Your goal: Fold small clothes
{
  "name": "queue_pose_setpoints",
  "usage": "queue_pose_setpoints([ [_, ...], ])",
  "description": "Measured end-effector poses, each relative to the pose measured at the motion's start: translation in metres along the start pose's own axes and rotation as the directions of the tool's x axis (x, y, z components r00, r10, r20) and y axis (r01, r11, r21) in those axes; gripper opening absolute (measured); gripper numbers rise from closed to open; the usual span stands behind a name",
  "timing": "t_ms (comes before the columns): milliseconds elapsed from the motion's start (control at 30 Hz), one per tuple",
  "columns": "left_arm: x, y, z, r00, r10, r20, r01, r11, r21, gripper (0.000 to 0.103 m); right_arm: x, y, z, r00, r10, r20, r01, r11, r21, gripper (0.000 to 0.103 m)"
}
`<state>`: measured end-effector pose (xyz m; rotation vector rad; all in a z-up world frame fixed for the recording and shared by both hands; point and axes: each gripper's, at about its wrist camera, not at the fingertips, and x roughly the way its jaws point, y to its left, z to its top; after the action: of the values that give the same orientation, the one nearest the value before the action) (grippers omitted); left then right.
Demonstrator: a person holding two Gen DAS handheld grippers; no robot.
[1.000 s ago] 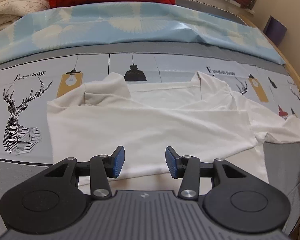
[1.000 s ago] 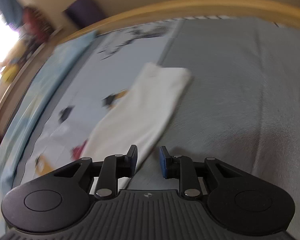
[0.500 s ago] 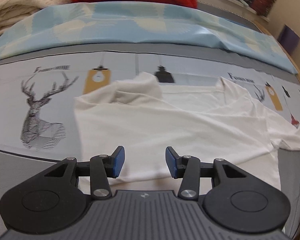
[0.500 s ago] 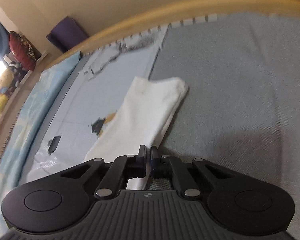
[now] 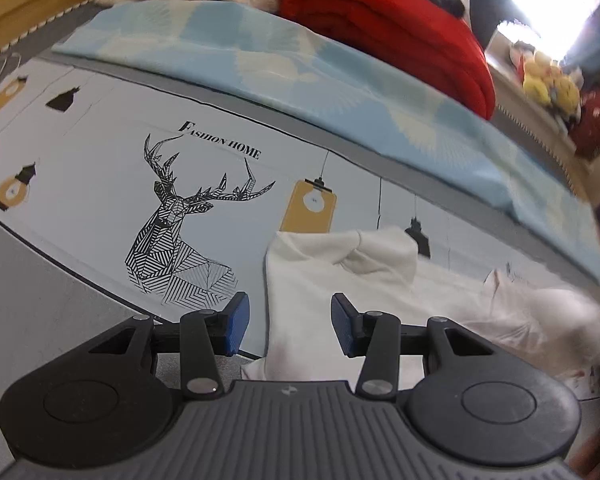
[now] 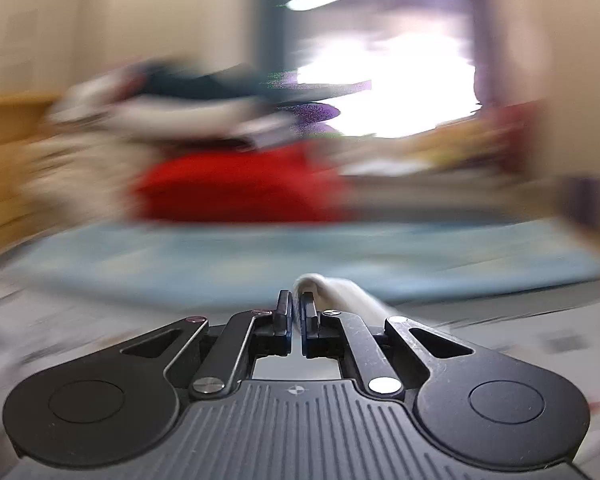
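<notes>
Behind everything we saw a printed bedsheet [image 5: 100, 208] with a deer and hanging lamps, a red blanket [image 5: 388, 28] folded at its far side. On it lay the white T-shirt [image 5: 312, 288], rumpled, one sleeve turned over; its right part was blurred and cut off by the left view's edge. Our left gripper [image 5: 286, 326] hovered above the shirt's near edge, fingers parted and empty. Our right gripper [image 6: 298, 312] was clenched on a fold of that white cloth, and all beyond it was smeared.
</notes>
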<state>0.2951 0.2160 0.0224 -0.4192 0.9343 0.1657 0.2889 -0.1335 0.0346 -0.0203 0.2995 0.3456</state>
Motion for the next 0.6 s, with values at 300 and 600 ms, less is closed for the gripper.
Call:
queue_pose_setpoints([
  [300, 0.004, -0.008, -0.005, 0.999, -0.032, -0.019, 0.032, 0.999, 0.010, 0.050, 0.017, 0.076, -0.045, 0.821, 0.084, -0.565, -0.133, 0.990, -0.047, 0.020],
  [600, 0.062, -0.028, -0.027, 0.996, -0.041, -0.076, 0.041, 0.999, -0.003, 0.048, 0.012, -0.033, -0.041, 0.855, -0.101, -0.509, 0.319, 0.875, 0.363, 0.040],
])
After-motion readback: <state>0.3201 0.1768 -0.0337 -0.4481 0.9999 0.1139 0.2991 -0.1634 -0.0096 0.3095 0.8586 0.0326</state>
